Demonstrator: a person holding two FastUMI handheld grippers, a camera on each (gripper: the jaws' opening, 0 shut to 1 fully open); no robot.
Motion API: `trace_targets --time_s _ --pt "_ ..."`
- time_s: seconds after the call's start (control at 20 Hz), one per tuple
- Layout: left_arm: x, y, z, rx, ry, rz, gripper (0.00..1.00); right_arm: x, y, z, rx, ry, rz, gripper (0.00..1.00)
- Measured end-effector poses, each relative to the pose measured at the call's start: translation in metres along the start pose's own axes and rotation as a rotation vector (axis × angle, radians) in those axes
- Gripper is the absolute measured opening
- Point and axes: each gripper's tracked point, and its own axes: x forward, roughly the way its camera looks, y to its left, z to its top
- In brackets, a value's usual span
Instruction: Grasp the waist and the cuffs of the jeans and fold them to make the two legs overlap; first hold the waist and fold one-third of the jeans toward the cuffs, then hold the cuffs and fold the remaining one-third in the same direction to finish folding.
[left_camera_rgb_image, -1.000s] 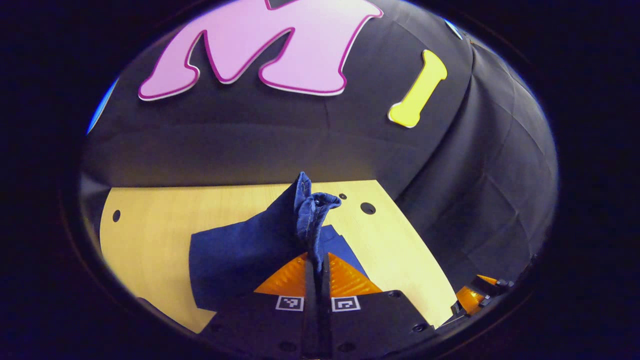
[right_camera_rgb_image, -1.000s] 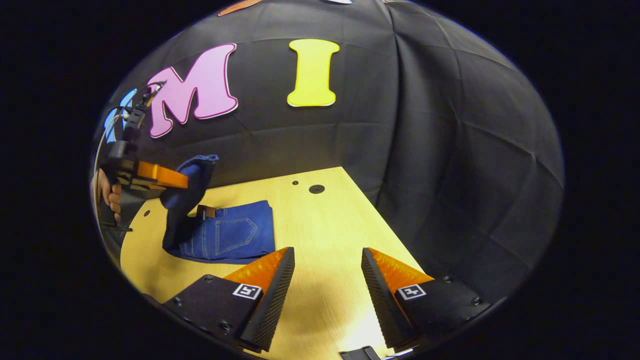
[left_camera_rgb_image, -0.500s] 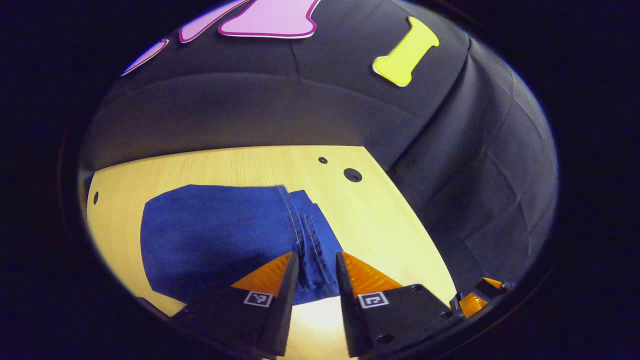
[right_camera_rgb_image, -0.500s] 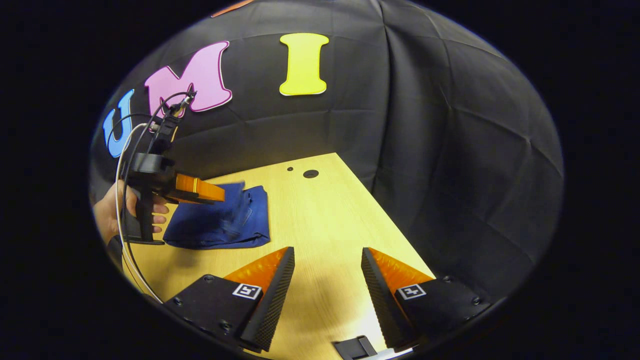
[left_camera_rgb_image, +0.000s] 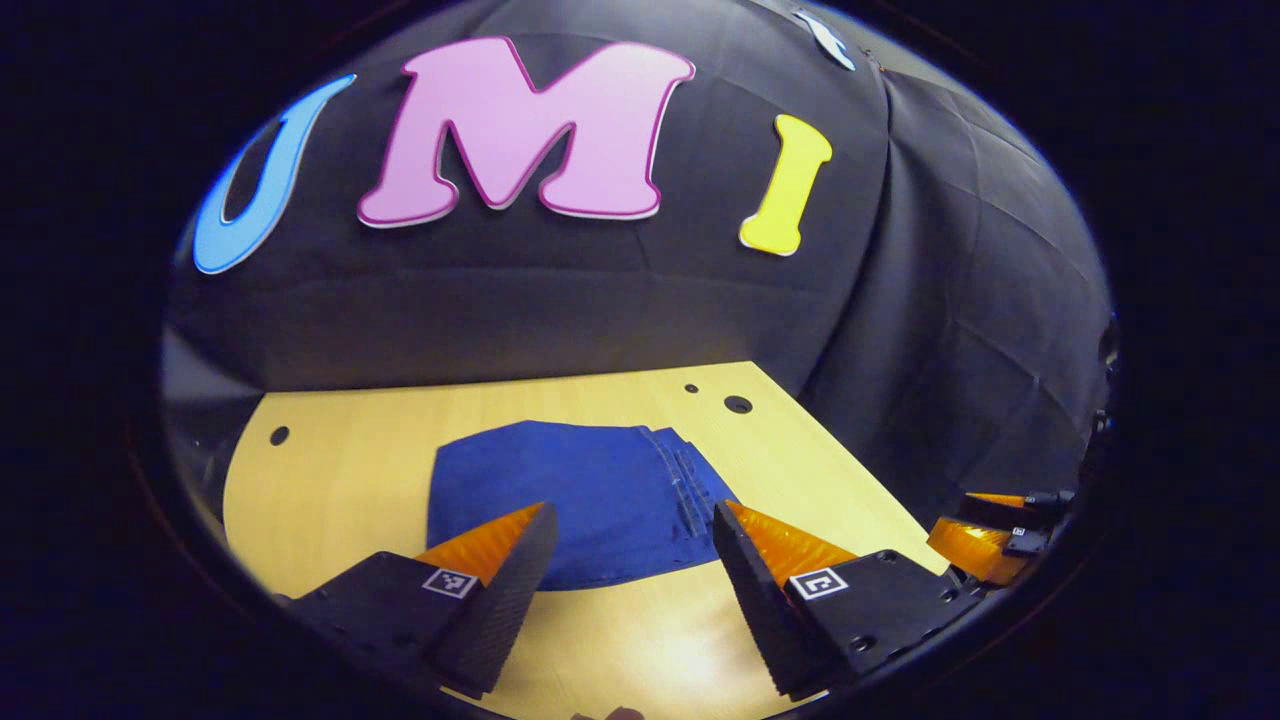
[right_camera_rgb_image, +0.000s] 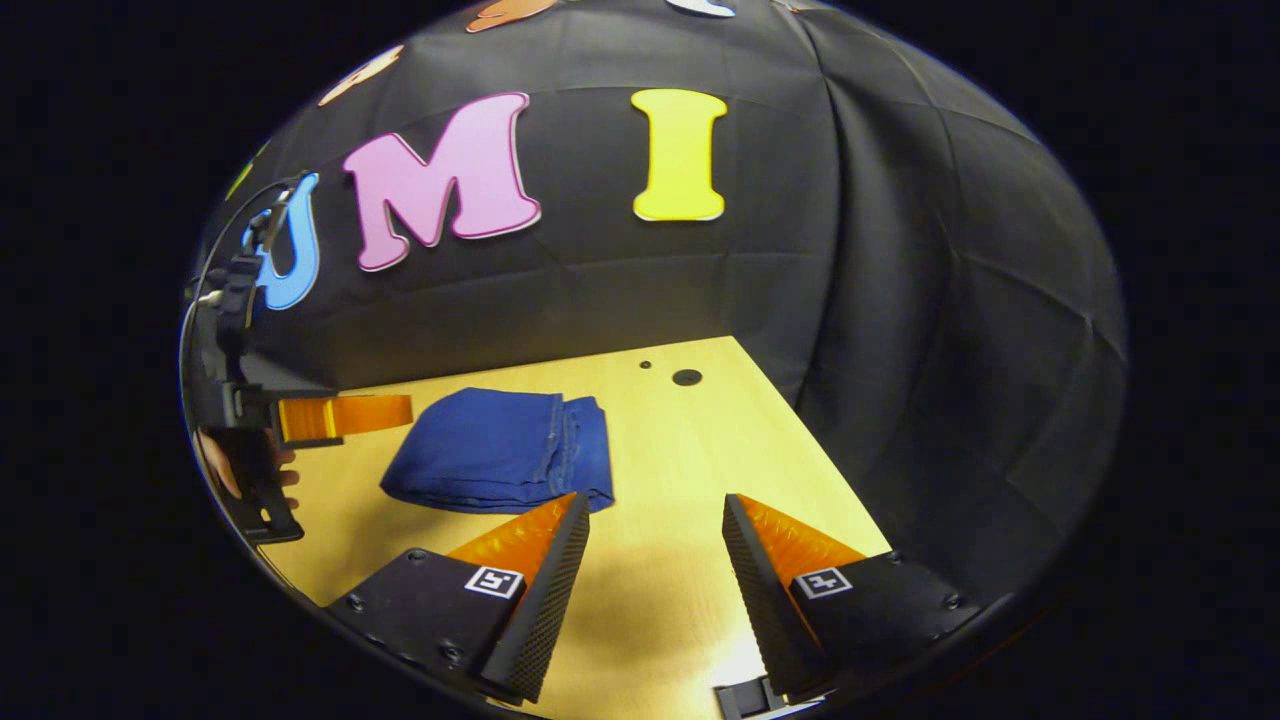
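The blue jeans (left_camera_rgb_image: 580, 495) lie folded into a compact stack on the wooden table (left_camera_rgb_image: 340, 470), with the cuff hems on top near the right edge. My left gripper (left_camera_rgb_image: 630, 520) hovers open just in front of the stack, with nothing between its fingers. In the right gripper view the folded jeans (right_camera_rgb_image: 500, 450) rest left of centre, and my right gripper (right_camera_rgb_image: 655, 510) stands open over bare table to their right. The left gripper (right_camera_rgb_image: 340, 415) also shows there at the far left, held by a hand (right_camera_rgb_image: 235, 475), apart from the jeans.
The table has small round holes near its far right corner (left_camera_rgb_image: 737, 404) and one at the left (left_camera_rgb_image: 279, 436). The black cloth wall (left_camera_rgb_image: 560, 300) closes the back and right sides. The other gripper's fingers (left_camera_rgb_image: 985, 530) show at the lower right of the left gripper view.
My left gripper carried the cuff end over the stack, laid it down, opened and drew back. The jeans now lie flat and folded. The right gripper stayed open and shifted slightly.
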Motion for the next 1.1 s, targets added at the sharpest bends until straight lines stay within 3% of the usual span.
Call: trace_targets --time_s 0.2,0.25,0.7,1.1 --pt "-0.096 0.017 0.016 -0.006 -0.153 0.048 0.97 -0.039 0.053 0.027 -0.044 -0.079 0.107 0.87" --pt "-0.118 0.020 0.016 0.000 -0.176 0.061 0.97 -0.051 0.066 0.034 -0.063 -0.105 0.129 1.00" --pt "-0.292 0.060 0.001 -0.075 -0.364 0.209 0.97 -0.156 0.155 0.069 -0.135 -0.337 0.269 0.98" --pt "-0.379 0.074 -0.023 -0.089 -0.443 0.299 0.96 -0.199 0.219 0.059 -0.222 -0.342 0.394 0.98"
